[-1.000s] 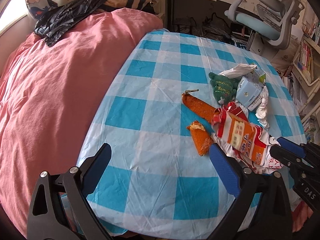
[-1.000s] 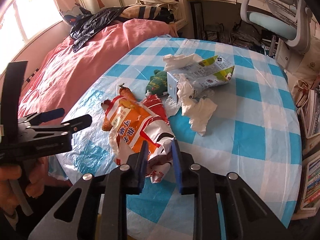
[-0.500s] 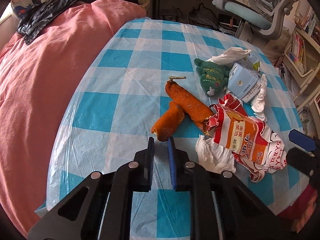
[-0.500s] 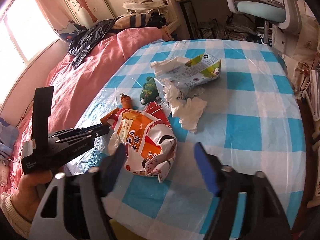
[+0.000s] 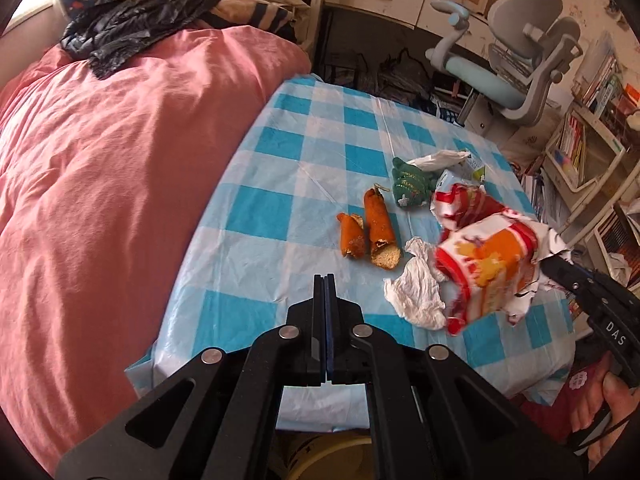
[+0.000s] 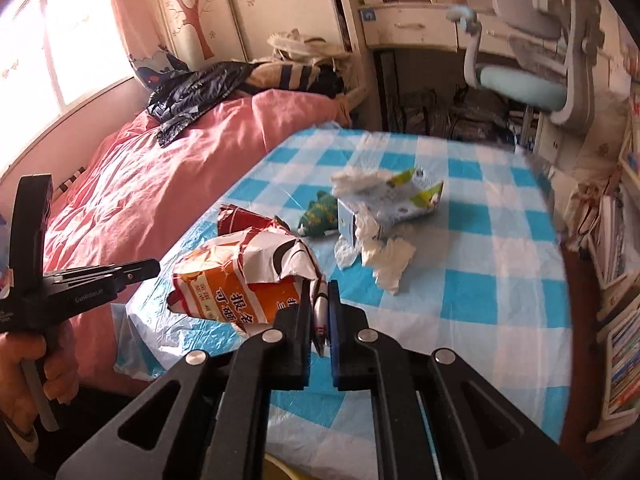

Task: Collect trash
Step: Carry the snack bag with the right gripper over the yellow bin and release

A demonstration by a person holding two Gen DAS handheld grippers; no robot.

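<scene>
My right gripper (image 6: 319, 292) is shut on the edge of an orange, red and white snack bag (image 6: 244, 276) and holds it lifted above the blue checked table (image 6: 480, 264); the bag also shows in the left wrist view (image 5: 484, 256), with the right gripper (image 5: 550, 266) at its right edge. My left gripper (image 5: 324, 280) is shut and empty above the table's near edge. Two orange bread pieces (image 5: 370, 226) and a crumpled white tissue (image 5: 418, 288) lie ahead of it. A blue-white carton (image 6: 392, 204) and tissues (image 6: 384, 252) lie mid-table.
A green plush toy (image 5: 410, 184) lies by the carton. A pink duvet (image 5: 100, 184) covers the bed left of the table, with a black bag (image 5: 132, 32) on it. A grey office chair (image 5: 516, 76) and bookshelves (image 5: 588, 148) stand right. A yellowish bin rim (image 5: 332, 456) shows below the table edge.
My right gripper opened, then closed on the snack bag and lifted it off the table, uncovering a tissue. My left gripper closed fully and pulled back toward the table edge.
</scene>
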